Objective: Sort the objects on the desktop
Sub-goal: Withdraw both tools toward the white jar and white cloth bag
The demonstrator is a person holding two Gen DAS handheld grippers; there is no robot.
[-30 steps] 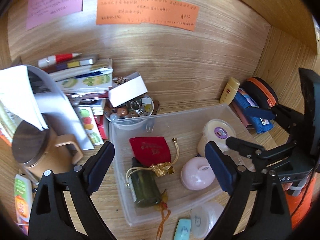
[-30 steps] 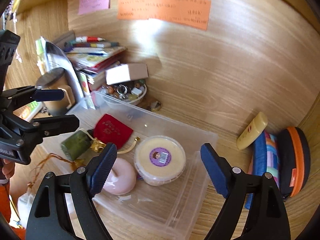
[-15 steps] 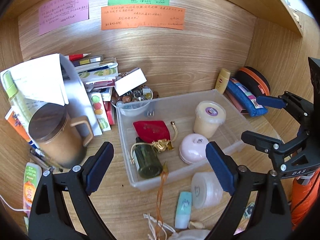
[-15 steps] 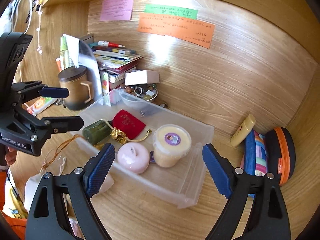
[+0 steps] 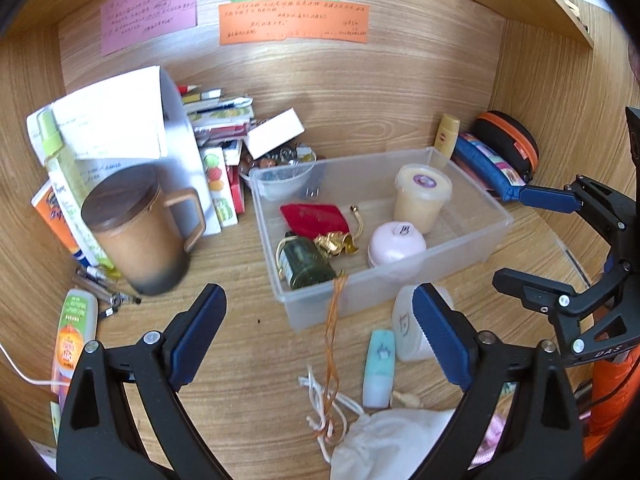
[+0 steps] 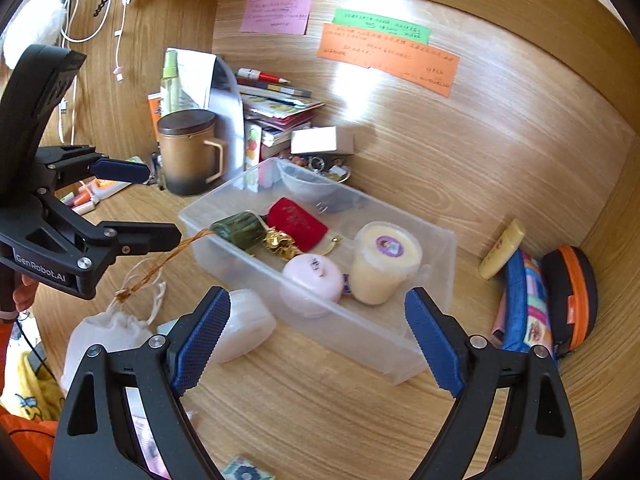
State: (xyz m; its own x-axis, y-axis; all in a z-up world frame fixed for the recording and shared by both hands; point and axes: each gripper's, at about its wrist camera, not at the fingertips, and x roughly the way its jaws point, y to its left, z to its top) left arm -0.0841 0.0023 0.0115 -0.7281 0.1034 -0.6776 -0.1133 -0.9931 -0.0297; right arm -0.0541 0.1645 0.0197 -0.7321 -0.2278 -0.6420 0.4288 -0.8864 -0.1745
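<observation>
Grippers both hang released: left gripper [image 5: 320, 336] over bare desk before the clear bin [image 5: 472, 240], right gripper [image 6: 318, 330] at the bin's near wall. Only the left view shows the teal tube [image 5: 378, 368]; only the right shows charging cables [image 6: 92, 20]. Green bottle [image 5: 304, 260] lies inside the bin.

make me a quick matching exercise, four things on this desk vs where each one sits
Things:
1 red pouch
2 brown mug
3 teal tube
4 orange-rimmed case

Places:
A on the desk in front of the clear bin
B left of the bin, by the books
C inside the bin
D far right corner, against the side wall

Pairs: 1-C, 2-B, 3-A, 4-D
</observation>
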